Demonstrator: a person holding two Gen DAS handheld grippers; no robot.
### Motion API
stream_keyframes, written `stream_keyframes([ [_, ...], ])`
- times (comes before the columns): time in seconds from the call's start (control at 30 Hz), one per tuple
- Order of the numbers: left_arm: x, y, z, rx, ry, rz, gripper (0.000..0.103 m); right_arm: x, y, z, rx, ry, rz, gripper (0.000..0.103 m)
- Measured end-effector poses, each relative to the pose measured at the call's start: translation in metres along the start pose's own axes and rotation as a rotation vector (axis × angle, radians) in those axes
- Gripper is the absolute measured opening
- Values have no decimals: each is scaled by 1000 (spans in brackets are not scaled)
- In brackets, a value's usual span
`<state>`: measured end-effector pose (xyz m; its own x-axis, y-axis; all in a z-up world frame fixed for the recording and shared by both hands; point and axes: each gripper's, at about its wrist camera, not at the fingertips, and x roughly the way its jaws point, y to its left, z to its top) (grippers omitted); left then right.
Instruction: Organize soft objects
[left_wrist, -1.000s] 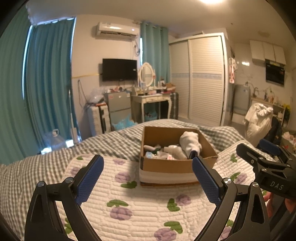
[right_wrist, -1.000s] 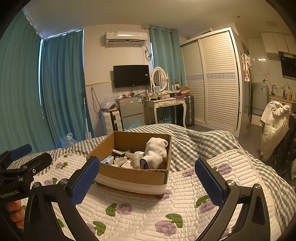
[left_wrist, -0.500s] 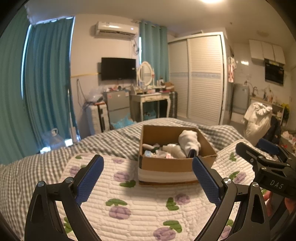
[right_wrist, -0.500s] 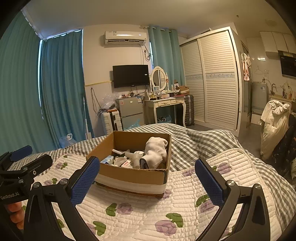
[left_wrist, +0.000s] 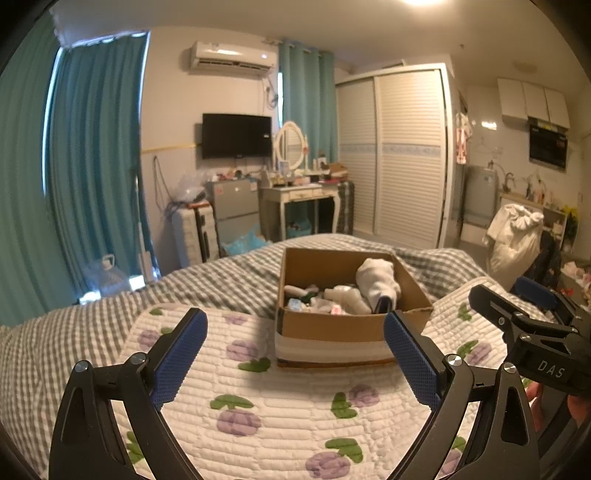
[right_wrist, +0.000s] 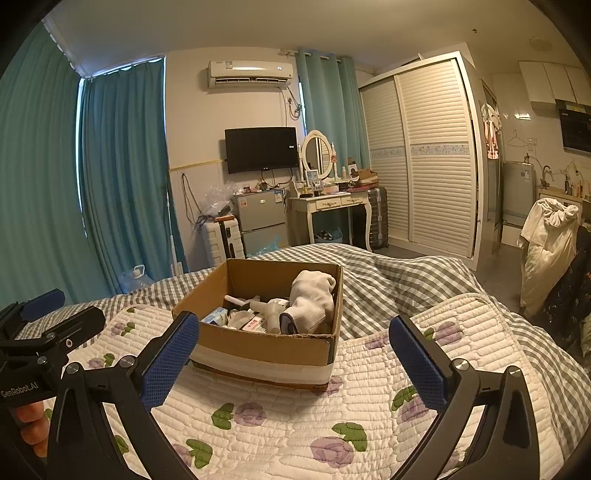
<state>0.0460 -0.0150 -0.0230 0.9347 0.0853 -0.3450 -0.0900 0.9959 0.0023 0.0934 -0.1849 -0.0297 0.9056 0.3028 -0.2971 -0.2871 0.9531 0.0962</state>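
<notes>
Sock lies in the box; left claw and right claw spread wide, seemingly touching nothing.

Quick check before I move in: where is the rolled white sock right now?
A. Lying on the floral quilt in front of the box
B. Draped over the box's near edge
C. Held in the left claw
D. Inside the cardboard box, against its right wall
D: the white sock sits inside the cardboard box against its right wall, while the left claw and right claw both hang open and empty over the quilt.
</notes>
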Motion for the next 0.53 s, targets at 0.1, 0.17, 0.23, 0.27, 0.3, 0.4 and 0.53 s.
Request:
stream_keyframes([
  [0.1,0,0,0,0,0,1,98,0,1,-1,0,3,0,103],
  [0.17,0,0,0,0,0,1,98,1,1,-3,0,5,1,103],
  [0.23,0,0,0,-2,1,1,98,1,2,-3,0,6,0,103],
  [0.27,0,0,-1,-4,2,1,98,1,2,-3,0,6,0,103],
  [0.3,0,0,-1,-5,3,-1,98,1,2,-3,1,6,0,103],
  [0.4,0,0,-2,-6,3,0,98,1,3,-4,1,8,0,103],
  [0.53,0,-1,-2,-1,8,-2,98,2,3,-4,2,11,-2,103],
])
